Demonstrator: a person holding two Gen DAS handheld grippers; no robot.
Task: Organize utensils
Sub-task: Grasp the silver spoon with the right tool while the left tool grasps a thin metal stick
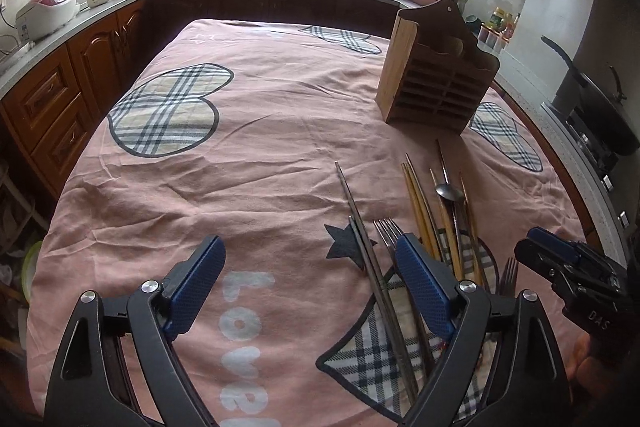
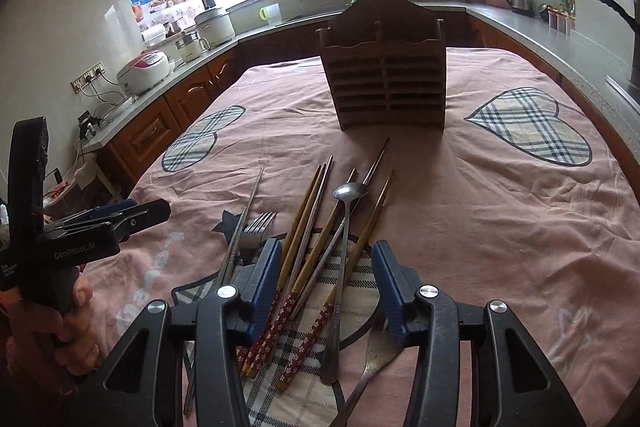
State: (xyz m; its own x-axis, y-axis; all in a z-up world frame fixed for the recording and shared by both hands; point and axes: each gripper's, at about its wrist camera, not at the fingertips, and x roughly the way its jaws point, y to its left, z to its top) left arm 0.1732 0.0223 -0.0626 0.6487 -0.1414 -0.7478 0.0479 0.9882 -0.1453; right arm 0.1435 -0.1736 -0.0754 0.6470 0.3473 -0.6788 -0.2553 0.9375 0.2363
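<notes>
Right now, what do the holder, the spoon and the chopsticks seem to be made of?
Holder: apparently wood, matte brown, with slatted front. Spoon: likely steel, grey with dull shine. Chopsticks: probably bamboo or wood, tan shafts, red flowered ends.

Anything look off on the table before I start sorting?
Only the utensils: chopsticks, a spoon and forks lie crossed in a loose heap on the pink cloth, none in the wooden holder, which stands upright. Nothing looks spilled or broken.

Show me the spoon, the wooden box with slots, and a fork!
Shiny metal spoon [image 2: 350, 191]: right wrist view, on its bowl.
Brown wooden slotted utensil holder [image 2: 384, 87]: right wrist view, front slats.
Silver metal fork [image 2: 259, 221]: right wrist view, its tines.
</notes>
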